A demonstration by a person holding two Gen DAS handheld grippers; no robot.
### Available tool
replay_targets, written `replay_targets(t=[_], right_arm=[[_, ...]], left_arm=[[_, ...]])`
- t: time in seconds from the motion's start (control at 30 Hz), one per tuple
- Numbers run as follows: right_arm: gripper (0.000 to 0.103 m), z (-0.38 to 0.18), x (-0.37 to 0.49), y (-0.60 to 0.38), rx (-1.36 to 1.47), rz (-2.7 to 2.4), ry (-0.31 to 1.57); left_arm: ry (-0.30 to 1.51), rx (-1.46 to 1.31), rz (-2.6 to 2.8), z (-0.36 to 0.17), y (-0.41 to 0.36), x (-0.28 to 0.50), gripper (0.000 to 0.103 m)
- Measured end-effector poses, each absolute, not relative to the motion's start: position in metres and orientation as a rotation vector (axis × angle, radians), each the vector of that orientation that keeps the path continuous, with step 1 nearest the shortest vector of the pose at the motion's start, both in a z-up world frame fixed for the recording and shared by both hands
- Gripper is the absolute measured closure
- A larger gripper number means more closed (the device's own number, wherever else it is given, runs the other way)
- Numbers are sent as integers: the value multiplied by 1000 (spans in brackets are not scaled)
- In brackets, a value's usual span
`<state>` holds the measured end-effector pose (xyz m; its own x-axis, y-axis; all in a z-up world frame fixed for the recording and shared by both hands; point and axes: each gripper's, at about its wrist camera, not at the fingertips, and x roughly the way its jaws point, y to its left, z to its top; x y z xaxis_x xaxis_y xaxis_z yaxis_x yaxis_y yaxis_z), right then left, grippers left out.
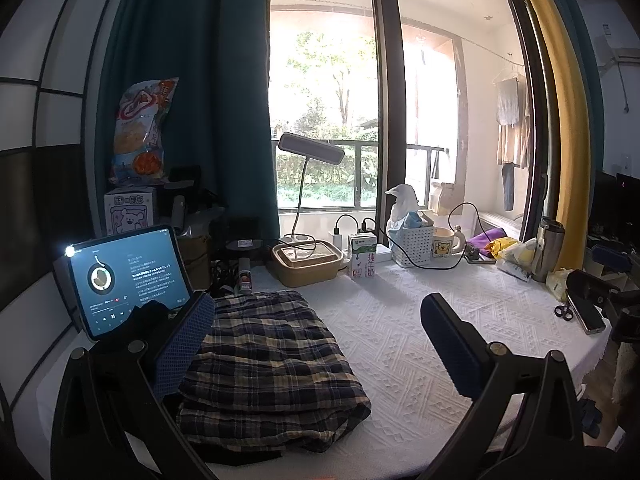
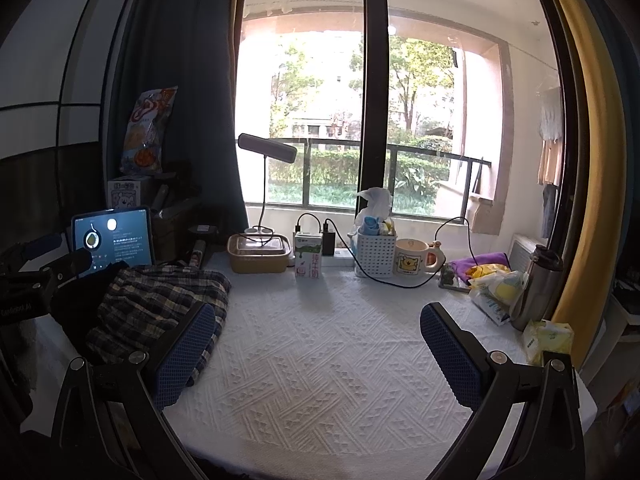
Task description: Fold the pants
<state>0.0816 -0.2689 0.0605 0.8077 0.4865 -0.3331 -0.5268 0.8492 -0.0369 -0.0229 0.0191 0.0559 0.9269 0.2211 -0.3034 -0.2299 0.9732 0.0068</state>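
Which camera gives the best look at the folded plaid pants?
The left wrist view: the pants lie close and nearly whole in front of the camera, so the stacked folds show clearly. In the right wrist view the pants sit off to the left, smaller, partly hidden behind a finger of the tongs.

Tablet [image 1: 128, 280], milk carton [image 1: 362, 256], mug [image 1: 446, 243] line the table [image 1: 400, 340].

Overexposed daylight from the window [image 1: 324, 120] backlights a dim room; fisheye edges bend and darken.
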Motion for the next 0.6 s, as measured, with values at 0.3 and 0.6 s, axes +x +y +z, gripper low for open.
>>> replay_targets(t=[0.3, 0.6], right_arm=[[0, 60, 83, -271, -128, 548, 324], [0, 59, 84, -271, -134, 555, 324]], left_arm=[[311, -26, 236, 55, 17, -23, 1], [312, -30, 240, 55, 18, -23, 1]])
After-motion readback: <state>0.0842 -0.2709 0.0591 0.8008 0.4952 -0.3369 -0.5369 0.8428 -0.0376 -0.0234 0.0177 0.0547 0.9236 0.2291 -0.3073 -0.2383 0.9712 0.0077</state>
